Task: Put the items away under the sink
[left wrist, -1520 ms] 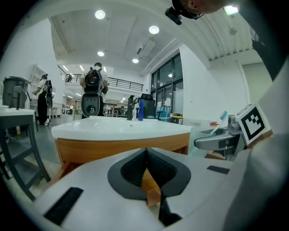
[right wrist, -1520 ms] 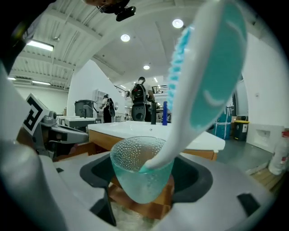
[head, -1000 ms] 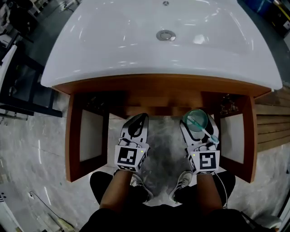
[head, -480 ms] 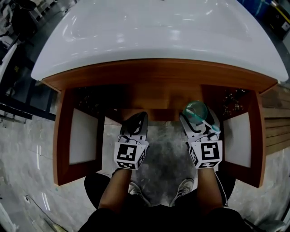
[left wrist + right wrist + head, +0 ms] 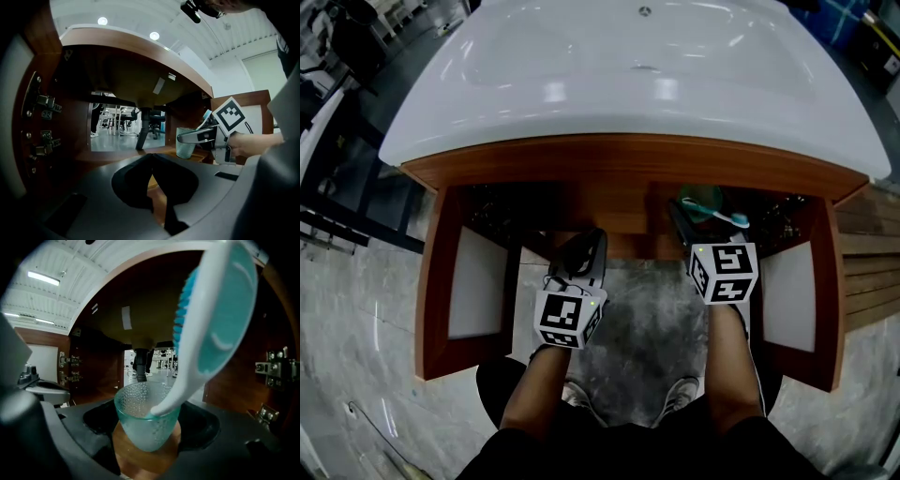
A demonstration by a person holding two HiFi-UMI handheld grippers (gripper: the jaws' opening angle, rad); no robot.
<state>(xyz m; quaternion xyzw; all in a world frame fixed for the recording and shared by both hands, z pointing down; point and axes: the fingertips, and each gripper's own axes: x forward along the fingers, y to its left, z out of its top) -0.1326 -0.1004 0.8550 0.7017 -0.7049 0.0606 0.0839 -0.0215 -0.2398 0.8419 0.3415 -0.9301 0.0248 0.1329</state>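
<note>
Head view, setting: grey marbled floor, white sink on a wooden cabinet, both doors swung open at frame left and right.
Head view, left gripper: lower centre, just in front of the cabinet opening, well apart from the cup.
Head view, right gripper: centre right, reaching under the cabinet's front edge with the cup; toothbrush lies across the cup's rim.
Left gripper view, jaws: pressed together, nothing between them; we call it empty.
Left gripper view, cabinet inside: bare wooden bottom board, drain pipe at centre, hinges at left. No stored items show there.
Left gripper view, right side of frame: the other gripper holds the cup low over the board, inside the opening.
Right gripper view, jaws: clamped on the teal dimpled cup, one jaw on each side.
Right gripper view, cup contents: one white and teal toothbrush, handle end down in the cup, bristled head leaning out to upper right. Otherwise the cup looks empty.
Right gripper view, contact: wood shows right below the cup; we cannot tell if it touches the board.
Progress: we judge the cup is inside the cabinet but not yet released.
Left to do: set it down, open the jaws, pull out; doors are open too.
Other items: none seen waiting in any view.
</note>
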